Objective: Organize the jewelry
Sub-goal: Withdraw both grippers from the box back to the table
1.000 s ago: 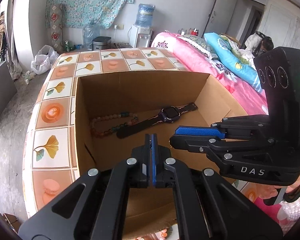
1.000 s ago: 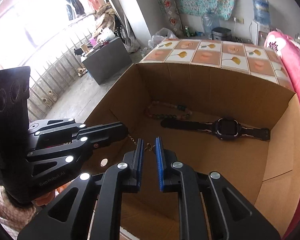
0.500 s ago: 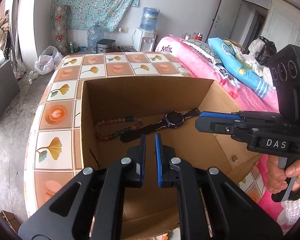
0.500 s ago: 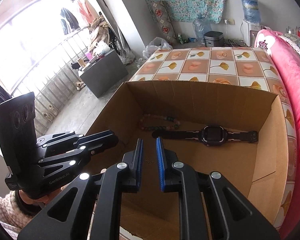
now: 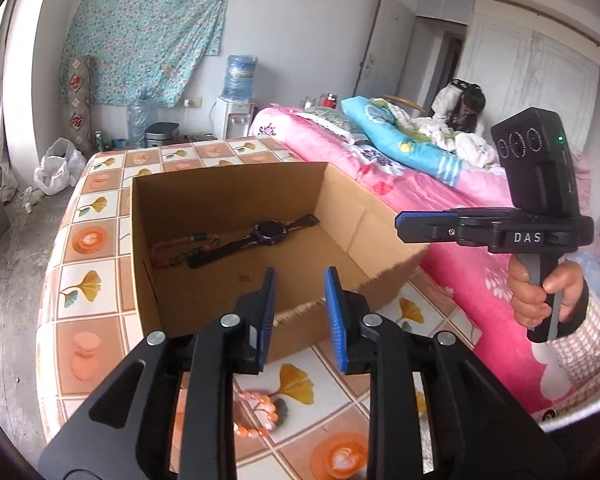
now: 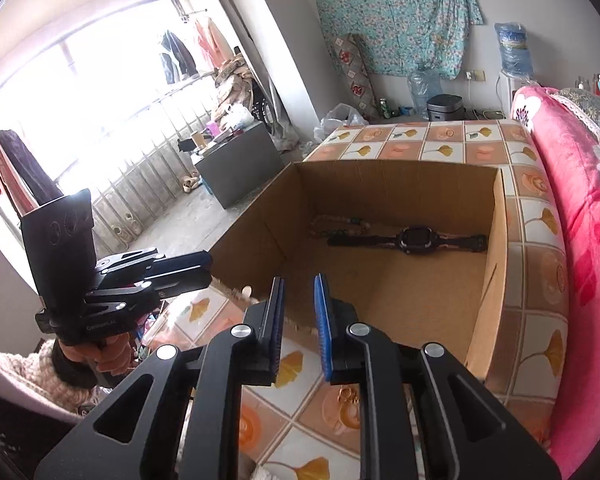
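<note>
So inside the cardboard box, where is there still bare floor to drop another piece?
The cardboard box floor is bare across its near half, from the torn front edge up to the watch. The far strip is crowded: the watch and the bead necklace lie side by side along the back wall.

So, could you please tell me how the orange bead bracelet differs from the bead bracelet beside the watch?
The orange bead bracelet lies on the tiled table, outside the cardboard box; the multicoloured bead bracelet lies inside it, beside the watch. The orange one is a single colour; the other mixes pink, green and dark beads. Both are beaded loops lying flat.
</note>
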Demonstrator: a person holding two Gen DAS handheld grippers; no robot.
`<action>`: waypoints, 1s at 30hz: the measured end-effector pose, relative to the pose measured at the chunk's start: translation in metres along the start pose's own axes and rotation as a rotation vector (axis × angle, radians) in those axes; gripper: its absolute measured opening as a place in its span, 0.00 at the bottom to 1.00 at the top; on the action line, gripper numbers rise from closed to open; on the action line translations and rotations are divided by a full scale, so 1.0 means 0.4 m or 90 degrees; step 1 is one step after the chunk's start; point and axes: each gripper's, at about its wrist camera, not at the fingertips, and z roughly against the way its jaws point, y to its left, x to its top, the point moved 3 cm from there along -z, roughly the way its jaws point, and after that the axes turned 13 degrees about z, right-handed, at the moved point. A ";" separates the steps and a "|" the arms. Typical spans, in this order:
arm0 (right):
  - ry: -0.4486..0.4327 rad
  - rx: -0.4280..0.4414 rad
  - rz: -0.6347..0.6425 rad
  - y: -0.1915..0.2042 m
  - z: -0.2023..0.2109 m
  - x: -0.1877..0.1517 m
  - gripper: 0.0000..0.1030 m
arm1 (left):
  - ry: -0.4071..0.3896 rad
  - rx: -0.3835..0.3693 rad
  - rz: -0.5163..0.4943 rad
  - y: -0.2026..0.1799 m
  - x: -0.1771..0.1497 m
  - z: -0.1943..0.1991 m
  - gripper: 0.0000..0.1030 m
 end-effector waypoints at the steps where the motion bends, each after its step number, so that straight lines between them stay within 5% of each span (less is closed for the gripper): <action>1: 0.007 0.001 -0.007 0.002 0.008 -0.024 0.23 | 0.006 -0.011 -0.001 -0.009 -0.015 0.005 0.27; 5: 0.039 0.004 -0.046 0.003 0.017 -0.132 0.24 | 0.045 -0.037 -0.012 -0.040 -0.087 -0.002 0.39; 13: 0.130 -0.097 -0.110 -0.037 -0.057 -0.294 0.25 | 0.148 0.067 -0.068 -0.079 -0.231 -0.153 0.49; 18: 0.156 -0.144 -0.097 -0.057 -0.102 -0.302 0.25 | 0.207 0.135 -0.079 -0.070 -0.289 -0.237 0.49; 30: 0.185 -0.182 -0.034 -0.060 -0.184 -0.279 0.24 | 0.197 0.147 -0.111 -0.101 -0.318 -0.264 0.60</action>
